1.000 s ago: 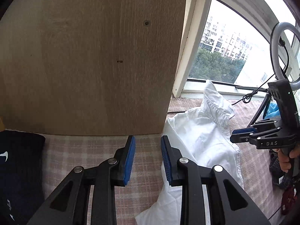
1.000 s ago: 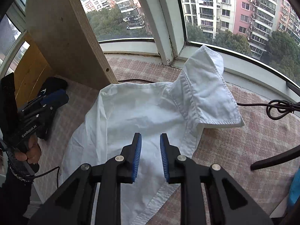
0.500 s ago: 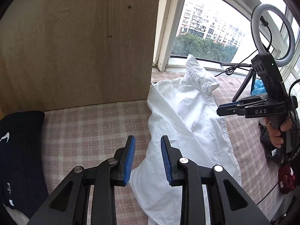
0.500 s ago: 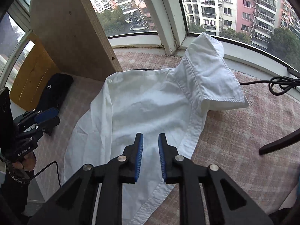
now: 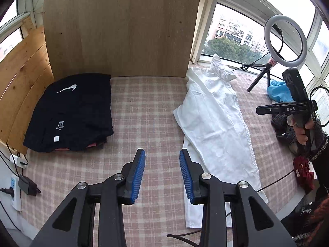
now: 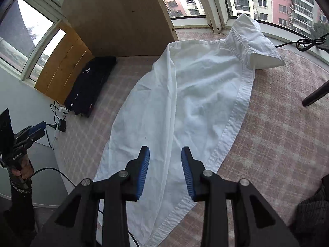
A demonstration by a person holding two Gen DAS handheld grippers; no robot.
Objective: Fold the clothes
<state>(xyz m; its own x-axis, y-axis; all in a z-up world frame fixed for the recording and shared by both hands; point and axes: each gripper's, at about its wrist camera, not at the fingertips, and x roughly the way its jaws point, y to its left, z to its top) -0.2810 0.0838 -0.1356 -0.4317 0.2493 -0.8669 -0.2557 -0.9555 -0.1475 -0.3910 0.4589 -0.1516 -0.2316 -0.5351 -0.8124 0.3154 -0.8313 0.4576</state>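
Lying lengthwise on the plaid cloth (image 5: 148, 107), white shirt (image 6: 185, 94) looks folded in half, collar toward the window; dark folded clothes (image 5: 70, 111) sit well apart by the wood panel. Both claws empty, parted moderately: left gripper (image 5: 162, 173) over bare cloth, right gripper (image 6: 165, 169) above the hem. For a neat fold, pinch both layers at the hem edge, corners aligned.

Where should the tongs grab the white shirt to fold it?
Probably the white shirt by its lower hem, nearest the right tongs, coming from above. There the cloth lies flat and thin on the checked blanket, while the collar bunches up thick.
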